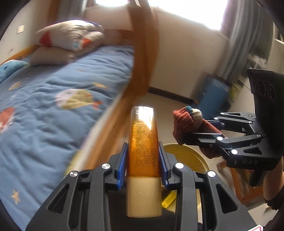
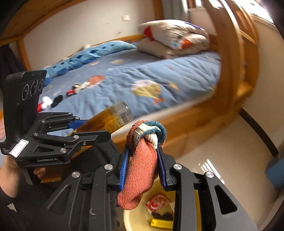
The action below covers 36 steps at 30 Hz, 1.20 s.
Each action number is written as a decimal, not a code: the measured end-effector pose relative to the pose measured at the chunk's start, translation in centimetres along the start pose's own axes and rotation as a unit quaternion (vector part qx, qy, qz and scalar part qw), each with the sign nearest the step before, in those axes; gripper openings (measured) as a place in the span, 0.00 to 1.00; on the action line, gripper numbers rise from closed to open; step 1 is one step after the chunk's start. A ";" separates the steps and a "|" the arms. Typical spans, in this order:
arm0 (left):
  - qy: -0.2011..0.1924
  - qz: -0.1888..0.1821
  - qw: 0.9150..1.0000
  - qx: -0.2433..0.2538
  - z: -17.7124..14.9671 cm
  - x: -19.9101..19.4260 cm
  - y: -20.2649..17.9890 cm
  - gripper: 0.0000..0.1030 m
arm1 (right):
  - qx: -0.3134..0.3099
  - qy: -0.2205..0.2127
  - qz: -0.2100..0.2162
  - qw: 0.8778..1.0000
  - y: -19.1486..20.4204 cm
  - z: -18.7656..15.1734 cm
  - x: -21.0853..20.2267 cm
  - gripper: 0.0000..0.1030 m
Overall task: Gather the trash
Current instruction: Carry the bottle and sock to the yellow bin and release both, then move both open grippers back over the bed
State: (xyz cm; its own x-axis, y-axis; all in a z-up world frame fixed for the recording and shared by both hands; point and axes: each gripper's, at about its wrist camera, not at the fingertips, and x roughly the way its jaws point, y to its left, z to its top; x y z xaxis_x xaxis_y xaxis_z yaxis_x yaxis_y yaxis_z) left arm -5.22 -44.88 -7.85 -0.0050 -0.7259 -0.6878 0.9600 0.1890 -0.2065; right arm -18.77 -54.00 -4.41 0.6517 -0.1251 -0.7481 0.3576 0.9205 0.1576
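Bottle (image 1: 142, 140) is clamped by the left gripper (image 1: 143, 161), sock (image 2: 140, 168) by the right gripper (image 2: 142, 168), both over the bin (image 2: 131, 218). Wrappers (image 2: 157, 204) are already binned; small items (image 2: 78, 88) are left near the bed's (image 2: 159, 71) edge.

daylight | window (image 1: 186, 10) blown out | background motion-blurred | fisheye-bent edges

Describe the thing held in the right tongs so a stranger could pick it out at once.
Start at the wooden bed with the blue quilt, then come down to the yellow bin on the floor beside it. Above the bin, the right tongs grip a rust-red sock with a teal-and-cream cuff, soft knit, unlike the hard amber bottle nearby.
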 end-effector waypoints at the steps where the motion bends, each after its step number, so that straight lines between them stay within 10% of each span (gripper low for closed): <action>1: 0.008 -0.008 1.000 0.007 0.0 0.8 -1.0 0.32 | 0.008 0.004 -0.005 1.000 -0.9 -0.9 -0.4 0.28; 14: 0.096 -0.076 0.990 0.066 -1.1 8.0 -8.0 0.32 | 0.066 0.049 -0.062 0.995 -6.5 -7.2 -2.9 0.30; 16: 0.116 -0.075 0.987 0.077 -1.4 8.9 -8.6 0.42 | 0.049 0.075 -0.077 0.993 -6.7 -7.9 -2.3 0.39; 18: 0.132 -0.079 0.985 0.072 -1.7 9.8 -8.4 0.74 | 0.030 0.087 -0.110 0.990 -6.8 -8.5 -1.7 0.53; 20: 0.136 -0.070 0.986 0.065 -2.0 10.1 -8.0 0.78 | 0.027 0.099 -0.116 0.988 -7.2 -9.3 -1.2 0.53; 36: 0.141 -0.063 0.987 0.046 -2.7 10.4 -6.5 0.79 | 0.064 0.098 -0.078 0.990 -8.0 -9.6 -0.9 0.48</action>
State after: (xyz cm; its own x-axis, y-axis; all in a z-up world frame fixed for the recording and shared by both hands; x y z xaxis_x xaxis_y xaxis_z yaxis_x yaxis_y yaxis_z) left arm -12.23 -51.84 -15.54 -0.1907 -0.5245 -0.8298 0.9683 0.0382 -0.2467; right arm -28.68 -57.74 -11.15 0.4440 -0.1772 -0.8783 0.5347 0.8390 0.1009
